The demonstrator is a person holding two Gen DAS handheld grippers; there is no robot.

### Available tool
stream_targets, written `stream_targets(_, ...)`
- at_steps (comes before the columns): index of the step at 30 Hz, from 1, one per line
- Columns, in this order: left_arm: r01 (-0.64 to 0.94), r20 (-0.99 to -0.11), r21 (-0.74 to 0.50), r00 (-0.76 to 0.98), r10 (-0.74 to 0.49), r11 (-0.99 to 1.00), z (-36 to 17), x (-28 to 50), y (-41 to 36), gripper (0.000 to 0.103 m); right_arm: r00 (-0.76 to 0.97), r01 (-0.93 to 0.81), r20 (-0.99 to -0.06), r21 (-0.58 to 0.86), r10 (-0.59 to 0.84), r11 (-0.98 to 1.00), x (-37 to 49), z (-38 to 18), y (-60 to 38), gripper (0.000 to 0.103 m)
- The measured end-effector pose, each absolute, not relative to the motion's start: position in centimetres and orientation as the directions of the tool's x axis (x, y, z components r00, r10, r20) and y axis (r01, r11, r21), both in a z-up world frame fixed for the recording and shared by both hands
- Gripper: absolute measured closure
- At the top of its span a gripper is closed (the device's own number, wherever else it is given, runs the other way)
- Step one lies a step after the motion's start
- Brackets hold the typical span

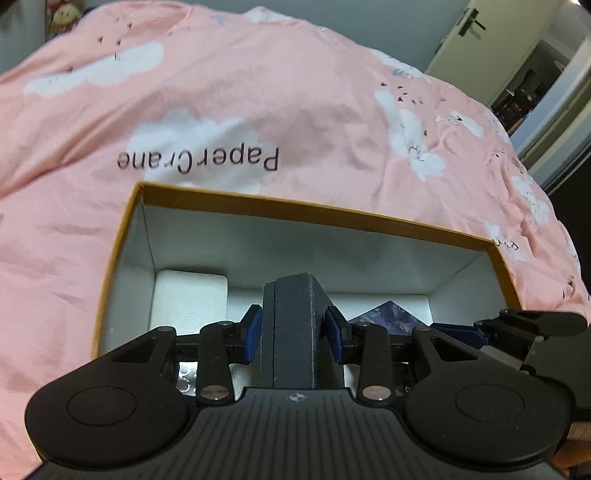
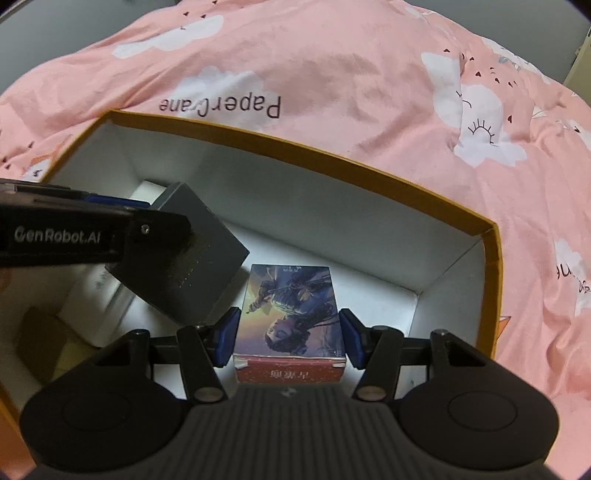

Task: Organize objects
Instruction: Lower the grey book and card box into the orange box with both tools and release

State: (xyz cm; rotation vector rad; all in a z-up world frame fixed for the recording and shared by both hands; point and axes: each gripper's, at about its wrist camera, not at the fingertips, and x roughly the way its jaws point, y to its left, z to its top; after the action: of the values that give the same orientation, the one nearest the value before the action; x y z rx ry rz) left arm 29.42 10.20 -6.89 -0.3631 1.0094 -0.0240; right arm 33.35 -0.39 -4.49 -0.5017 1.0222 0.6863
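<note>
An open cardboard box [image 1: 314,212] with an orange rim and white inside lies on a pink bedspread. My left gripper [image 1: 293,332] is shut on a dark grey box [image 1: 291,325] and holds it tilted inside the cardboard box; it also shows in the right wrist view [image 2: 184,254]. My right gripper [image 2: 290,338] has its pads on both sides of an illustrated card box [image 2: 290,314] with a red end, low over the white floor of the cardboard box [image 2: 491,236]. The card box's corner shows in the left wrist view [image 1: 388,317].
A white foam block [image 1: 190,299] lies in the box's far left corner. A small brown carton [image 2: 40,332] and a white box [image 2: 92,291] lie at the left of the floor. The pink bedspread [image 1: 258,92] surrounds the box. A door [image 1: 476,33] stands at far right.
</note>
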Motion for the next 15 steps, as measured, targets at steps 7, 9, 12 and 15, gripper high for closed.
stream_targets(7, -0.161, -0.844, -0.285, 0.509, -0.168, 0.945, -7.8, 30.2, 10.7, 0.060, 0.324, -0.712, -0.908, -0.049, 0.266, 0.701, 34.3, -5.7, -0.4, 0.044)
stream_targets(9, -0.147, -0.864, -0.213, 0.490, -0.116, 0.966, -7.7, 30.5, 10.3, 0.059, 0.312, -0.708, -0.914, -0.043, 0.258, 0.705, 34.6, -6.0, -0.3, 0.044)
stream_targets(12, -0.093, -0.874, -0.155, 0.476, -0.093, 0.984, -7.6, 30.8, 9.7, 0.053, 0.287, -0.698, -0.923, -0.018, 0.257, 0.716, 34.8, -6.3, -0.3, 0.044)
stream_targets(15, -0.038, -0.879, -0.119, 0.469, -0.088, 0.992, -7.4, 30.7, 9.5, 0.052, 0.252, -0.670, -0.927, 0.040, 0.278, 0.741, 35.5, -6.7, -0.7, 0.044)
